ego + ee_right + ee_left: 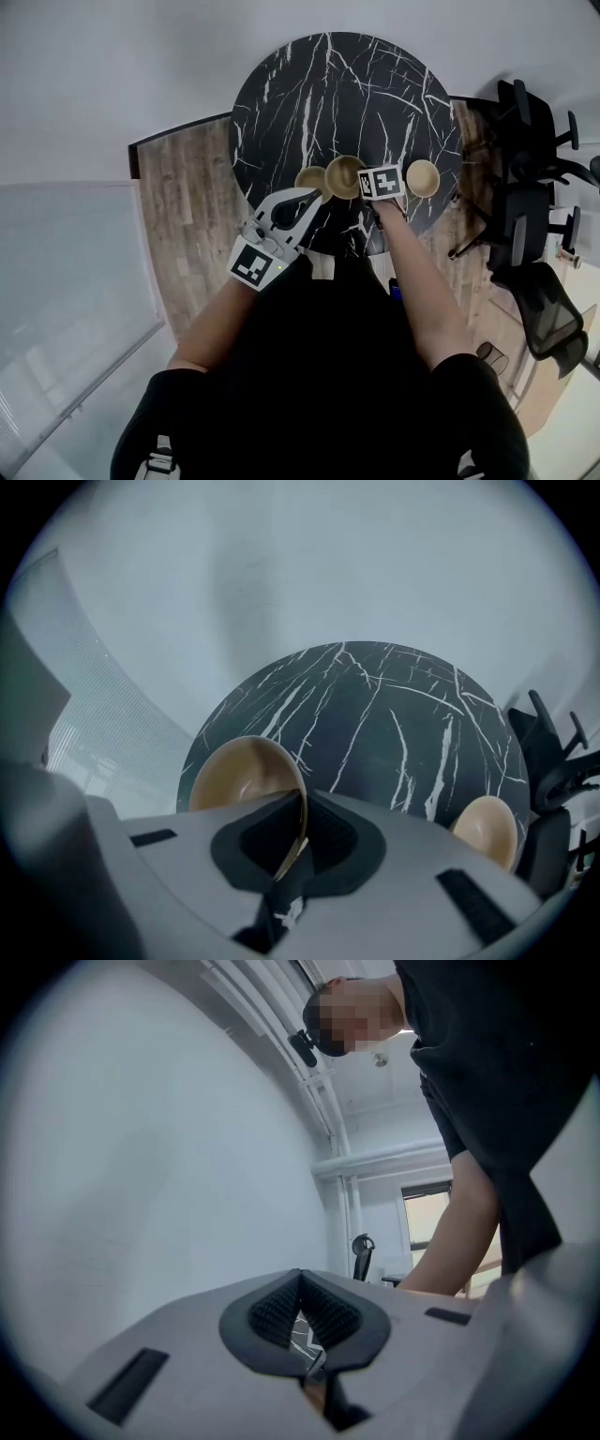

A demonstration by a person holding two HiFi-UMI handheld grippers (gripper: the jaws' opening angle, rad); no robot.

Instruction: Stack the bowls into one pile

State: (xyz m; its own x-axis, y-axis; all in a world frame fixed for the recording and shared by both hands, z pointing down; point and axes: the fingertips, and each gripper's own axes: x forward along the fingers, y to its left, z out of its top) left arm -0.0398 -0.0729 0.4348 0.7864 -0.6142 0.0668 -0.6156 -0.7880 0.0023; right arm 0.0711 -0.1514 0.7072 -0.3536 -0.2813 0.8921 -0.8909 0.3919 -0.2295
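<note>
The left arm (211,323) is bare and comes in from the lower left. It holds the left gripper (316,194) flat and level, with the tips over the near edge of the round black table (328,84). In the left gripper view, the left gripper (300,1279) has its two black pads pressed together at the tip. Nothing is between them.

The right arm (422,281) reaches straight out over the table edge. The right gripper (366,185) points steeply down, with its marker cube on top.

There are three tan bowls in a row near the front of the table. The right gripper is clamped on the rim of the middle bowl (343,175). In the right gripper view, the thin edge of this bowl (246,772) runs down between the pads of the right gripper (302,794). The bowl is tipped, and its open side faces the camera. It sits to the left of the jaws.

The left bowl (306,177) is just beside the middle bowl. The tip of the left gripper covers part of it.

The right bowl (423,177) sits alone on the other side of the right gripper, near the table edge. In the right gripper view, it (487,829) peeks out past the right jaw.
</note>
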